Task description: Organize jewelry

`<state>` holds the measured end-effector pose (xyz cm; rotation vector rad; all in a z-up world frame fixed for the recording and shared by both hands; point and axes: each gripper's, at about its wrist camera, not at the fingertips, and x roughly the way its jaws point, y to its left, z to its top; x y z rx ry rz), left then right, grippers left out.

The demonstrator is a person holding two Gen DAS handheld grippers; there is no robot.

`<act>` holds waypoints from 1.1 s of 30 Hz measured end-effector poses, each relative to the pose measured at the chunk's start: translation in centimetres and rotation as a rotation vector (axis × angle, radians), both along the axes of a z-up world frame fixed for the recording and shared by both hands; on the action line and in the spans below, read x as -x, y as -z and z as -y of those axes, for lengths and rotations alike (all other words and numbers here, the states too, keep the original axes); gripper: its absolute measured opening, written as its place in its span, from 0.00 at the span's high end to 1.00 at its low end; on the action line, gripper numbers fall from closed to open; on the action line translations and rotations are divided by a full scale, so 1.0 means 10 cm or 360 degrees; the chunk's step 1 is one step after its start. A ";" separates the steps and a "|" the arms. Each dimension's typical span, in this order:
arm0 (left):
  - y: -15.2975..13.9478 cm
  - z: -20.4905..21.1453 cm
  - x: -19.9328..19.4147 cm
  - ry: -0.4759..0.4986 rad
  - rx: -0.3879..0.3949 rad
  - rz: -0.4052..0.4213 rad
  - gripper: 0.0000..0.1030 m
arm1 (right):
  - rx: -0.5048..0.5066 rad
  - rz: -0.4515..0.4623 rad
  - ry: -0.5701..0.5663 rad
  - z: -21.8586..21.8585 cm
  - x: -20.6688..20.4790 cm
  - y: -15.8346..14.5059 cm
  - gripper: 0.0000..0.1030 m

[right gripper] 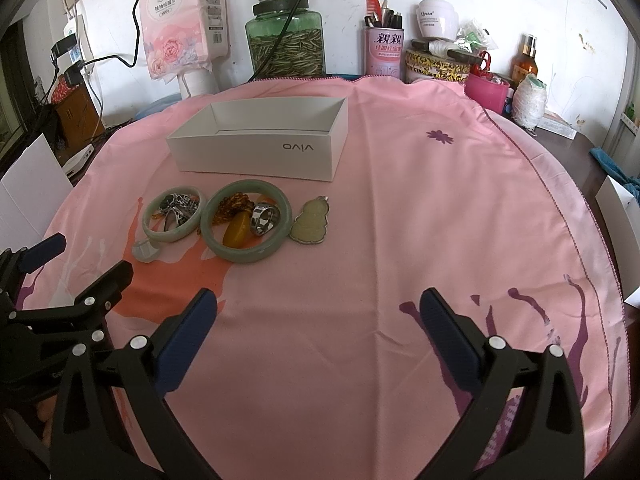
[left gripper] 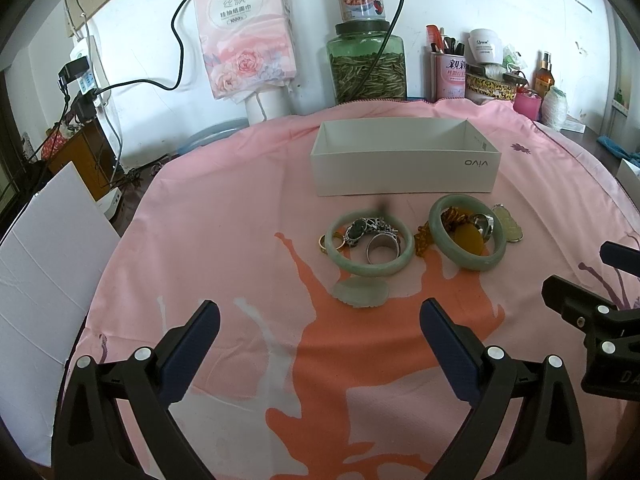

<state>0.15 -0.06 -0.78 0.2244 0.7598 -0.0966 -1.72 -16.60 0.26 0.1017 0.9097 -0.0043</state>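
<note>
The jewelry lies in a loose cluster on the pink cloth (right gripper: 400,208), just in front of the white open box (left gripper: 404,176) printed "vivo". On the left of the cluster sits a pale green bangle (left gripper: 369,248), with a wide silver ring (left gripper: 382,249) and a dark, tangled silver piece (left gripper: 366,227) lying inside its loop; a thin gold ring (left gripper: 335,243) rests against its outer left edge. A flat, pale green carved piece (left gripper: 361,293) lies just in front of this bangle, touching or nearly touching its rim. To the right is a second green bangle (right gripper: 245,220), tilted up on the things under it, enclosing an amber oval stone (right gripper: 237,230), a strand of amber beads (right gripper: 232,205) and a chunky silver ring (right gripper: 265,219). Just beside this bangle on the right lies a gourd-shaped pale pendant (right gripper: 312,224) in a metal frame. The box is empty as far as its inside shows, though its near wall hides part of the floor.

The left gripper (left gripper: 320,322) hovers above the cloth with its blue-padded fingers spread wide and holding nothing, pointed at the carved piece and the left bangle. The right gripper (right gripper: 318,312) is likewise spread wide and empty, over bare cloth to the right of the cluster.

Along the wall behind stand a pink tissue pack (left gripper: 244,28), a green glass jar (left gripper: 366,66) with a can on its lid, and a pink pen holder (right gripper: 383,50).
</note>
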 end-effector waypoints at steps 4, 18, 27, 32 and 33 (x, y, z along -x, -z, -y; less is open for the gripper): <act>-0.01 0.00 0.00 0.0002 0.0001 -0.0004 0.05 | 0.0000 0.0000 0.0000 0.00 0.00 0.00 0.06; 0.01 -0.02 -0.01 0.0006 -0.0001 -0.0010 0.05 | -0.0003 -0.0009 -0.0007 -0.05 -0.01 0.05 0.06; 0.06 -0.08 -0.01 -0.0014 -0.0007 -0.0028 0.05 | -0.0022 -0.0069 -0.0020 -0.03 -0.05 0.10 0.06; 0.06 -0.06 -0.03 -0.0022 -0.0016 -0.0044 0.05 | 0.0004 -0.0107 -0.0024 -0.05 -0.06 0.17 0.06; 0.06 -0.07 -0.03 -0.0021 -0.0014 -0.0048 0.05 | 0.0009 -0.0114 -0.0027 -0.06 -0.06 0.19 0.06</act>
